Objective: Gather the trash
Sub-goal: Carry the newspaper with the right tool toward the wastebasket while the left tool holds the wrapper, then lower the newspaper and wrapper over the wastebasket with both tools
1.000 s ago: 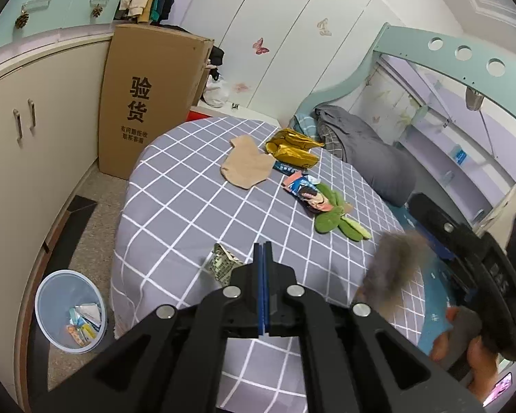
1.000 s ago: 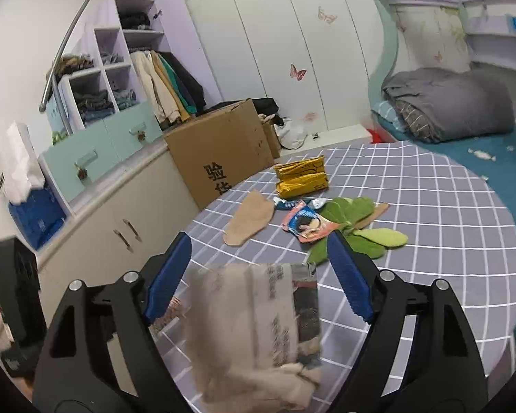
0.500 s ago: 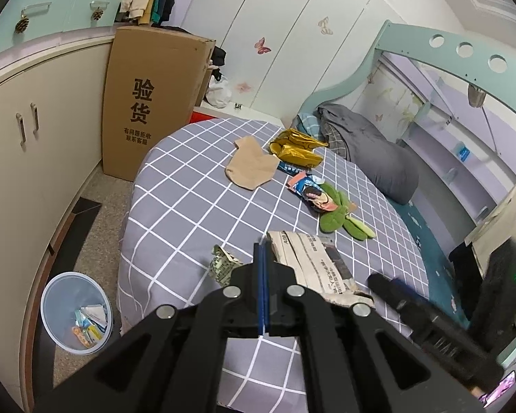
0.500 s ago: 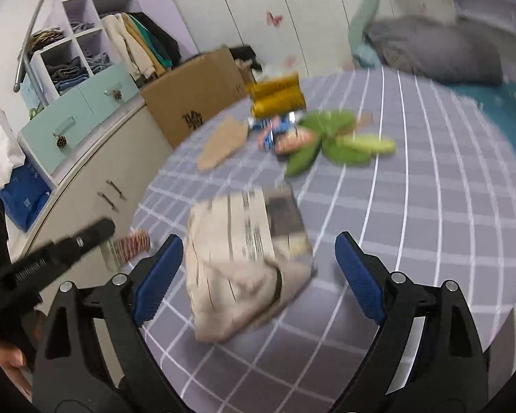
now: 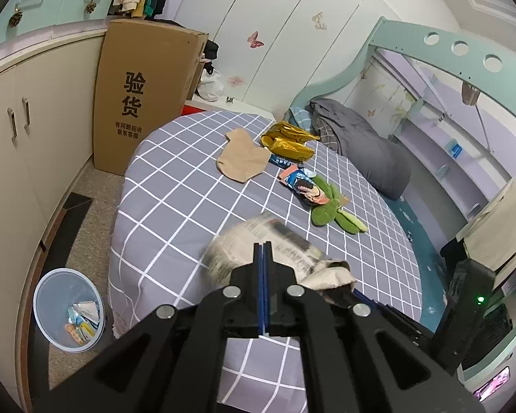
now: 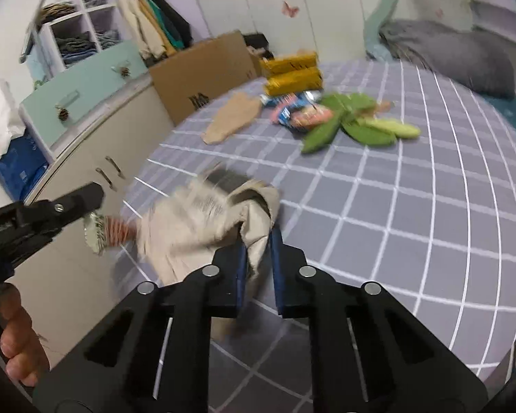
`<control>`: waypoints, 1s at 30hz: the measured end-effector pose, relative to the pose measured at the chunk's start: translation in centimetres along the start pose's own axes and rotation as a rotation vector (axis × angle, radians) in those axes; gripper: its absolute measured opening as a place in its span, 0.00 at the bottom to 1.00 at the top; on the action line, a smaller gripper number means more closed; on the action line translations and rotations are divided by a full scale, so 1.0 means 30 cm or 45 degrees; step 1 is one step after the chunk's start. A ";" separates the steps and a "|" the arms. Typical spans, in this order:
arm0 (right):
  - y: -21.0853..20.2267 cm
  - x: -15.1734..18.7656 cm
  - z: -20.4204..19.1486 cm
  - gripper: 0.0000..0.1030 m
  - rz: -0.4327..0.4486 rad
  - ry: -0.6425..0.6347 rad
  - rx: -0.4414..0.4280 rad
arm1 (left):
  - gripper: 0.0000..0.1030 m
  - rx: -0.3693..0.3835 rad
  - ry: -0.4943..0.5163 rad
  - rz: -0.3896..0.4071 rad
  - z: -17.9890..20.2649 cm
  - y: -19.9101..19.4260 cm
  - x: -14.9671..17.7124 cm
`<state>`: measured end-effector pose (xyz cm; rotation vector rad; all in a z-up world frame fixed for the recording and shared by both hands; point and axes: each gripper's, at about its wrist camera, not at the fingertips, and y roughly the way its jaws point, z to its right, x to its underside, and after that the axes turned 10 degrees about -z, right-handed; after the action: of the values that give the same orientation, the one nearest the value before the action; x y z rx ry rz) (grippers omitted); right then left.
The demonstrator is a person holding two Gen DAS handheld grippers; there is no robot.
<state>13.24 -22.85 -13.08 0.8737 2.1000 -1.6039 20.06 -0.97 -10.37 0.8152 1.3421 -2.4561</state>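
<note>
Two grippers are at work over a round bed (image 5: 189, 186) covered in a grey sheet with a white grid. From the left wrist view, the left gripper (image 5: 262, 251) has its blue-lined fingers pressed flat together with nothing between them. Just beyond their tips lies a crumpled newspaper bundle (image 5: 275, 244), blurred at its left side, resting on the near part of the sheet. Farther across the bed are a tan sock (image 5: 242, 158), a crinkled gold foil packet (image 5: 289, 141), a colourful snack wrapper (image 5: 302, 186) and a green plush toy (image 5: 330, 210), the wrapper touching the toy. Down on the floor at the left stands a pale blue waste bin (image 5: 68, 306) holding a few scraps, and behind the bed a tall cardboard box (image 5: 144, 96) printed with black characters leans against the cupboards.

From the right wrist view, the right gripper (image 6: 258, 241) pinches a twisted corner of the newspaper bundle (image 6: 203, 223) between its blue pads, with the rest of the paper spreading off to the left, blurred, at the bed's edge. The left gripper (image 6: 89, 199) pokes in from the left, its tip beside a small striped foil wrapper (image 6: 103, 232); whether they touch I cannot tell. The tan sock (image 6: 232, 120), gold foil packet (image 6: 292, 72), snack wrapper (image 6: 299, 110) and green plush toy (image 6: 357, 124) sit farther back on the sheet, well apart from the newspaper
</note>
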 end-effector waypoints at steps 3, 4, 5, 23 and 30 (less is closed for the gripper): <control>-0.003 -0.033 -0.074 0.07 0.037 -0.085 -0.025 | 0.00 0.004 -0.034 0.016 -0.042 -0.024 -0.007; 0.000 -0.041 -0.096 0.07 0.041 -0.108 -0.026 | 0.00 -0.001 -0.043 0.025 -0.054 -0.032 -0.010; 0.006 -0.051 -0.136 0.07 0.051 -0.150 -0.010 | 0.00 -0.008 -0.059 0.037 -0.078 -0.048 -0.012; 0.372 -0.069 -0.740 0.07 -0.075 -0.580 -0.093 | 0.00 -0.273 -0.362 0.112 -0.629 -0.209 -0.015; 0.596 -0.004 -0.873 0.07 -0.181 -0.689 -0.020 | 0.00 -0.398 -0.503 -0.032 -0.895 -0.091 0.020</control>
<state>27.40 5.02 -18.40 0.2401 1.8086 -1.6568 28.07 22.83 -20.26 0.2256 1.5226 -2.1870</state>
